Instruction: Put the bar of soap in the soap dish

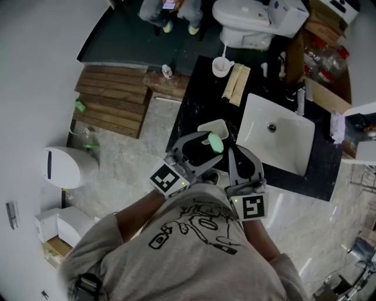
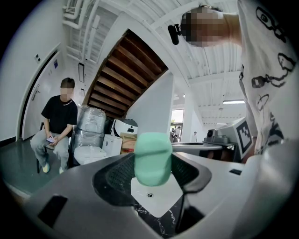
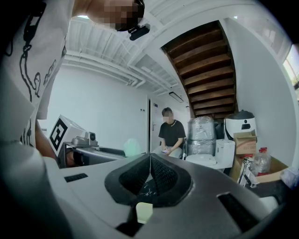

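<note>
A mint-green bar of soap (image 1: 215,142) is clamped at the tips of my left gripper (image 1: 211,144). It hangs just above the white soap dish (image 1: 210,127) on the black counter. The left gripper view shows the soap (image 2: 152,158) upright between the jaws, with the white dish (image 2: 156,198) underneath. My right gripper (image 1: 232,151) sits close to the right of the soap, shut, with nothing in it. In the right gripper view its jaws (image 3: 150,173) meet, and the soap (image 3: 132,146) is a blurred green shape to the left.
A white sink basin (image 1: 276,141) with a faucet (image 1: 301,101) lies right of the dish. A cup (image 1: 221,66) and a tan folded cloth (image 1: 236,84) stand at the far end of the black counter (image 1: 191,111). Beyond are a toilet (image 1: 247,23), wooden steps (image 1: 114,100) and a seated person (image 1: 170,12).
</note>
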Available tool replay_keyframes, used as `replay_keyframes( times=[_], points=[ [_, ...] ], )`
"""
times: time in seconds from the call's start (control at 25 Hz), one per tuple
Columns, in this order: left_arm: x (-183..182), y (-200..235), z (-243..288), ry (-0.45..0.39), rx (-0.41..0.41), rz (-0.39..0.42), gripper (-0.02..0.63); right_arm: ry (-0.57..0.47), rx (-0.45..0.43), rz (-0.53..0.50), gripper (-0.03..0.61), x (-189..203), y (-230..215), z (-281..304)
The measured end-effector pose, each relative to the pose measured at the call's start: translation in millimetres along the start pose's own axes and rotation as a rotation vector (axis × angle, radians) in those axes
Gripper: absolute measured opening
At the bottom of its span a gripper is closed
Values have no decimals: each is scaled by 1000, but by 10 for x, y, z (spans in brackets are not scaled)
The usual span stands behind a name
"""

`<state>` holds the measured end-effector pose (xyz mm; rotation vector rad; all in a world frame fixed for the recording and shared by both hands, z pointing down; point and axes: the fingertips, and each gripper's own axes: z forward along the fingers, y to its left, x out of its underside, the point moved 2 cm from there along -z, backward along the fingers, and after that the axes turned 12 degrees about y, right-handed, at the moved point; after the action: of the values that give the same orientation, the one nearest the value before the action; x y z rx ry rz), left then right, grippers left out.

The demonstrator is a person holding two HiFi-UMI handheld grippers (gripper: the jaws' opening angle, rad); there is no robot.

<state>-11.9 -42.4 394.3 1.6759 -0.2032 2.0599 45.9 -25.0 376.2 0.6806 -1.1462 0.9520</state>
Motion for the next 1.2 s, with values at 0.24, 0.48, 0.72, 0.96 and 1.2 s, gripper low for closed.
replay_keyframes(
  times=[0.24,0.48,0.72,0.96,1.2],
  points=[
    [130,45,68,17,0,-7,245,8,1,-9,23,81,-18,60],
    [253,103,92,41,-4,-22,245,8,-9,-23,23,143,-4,122],
    [359,164,128,62,-11,-25,245,25,-26,-38,22,260,1,206],
    [482,208,152,87,-17,-28,245,46,-33,-34,23,396,-7,266],
    [617,247,187,116,-21,-33,245,67,-35,-35,23,515,-18,313]
  ],
)
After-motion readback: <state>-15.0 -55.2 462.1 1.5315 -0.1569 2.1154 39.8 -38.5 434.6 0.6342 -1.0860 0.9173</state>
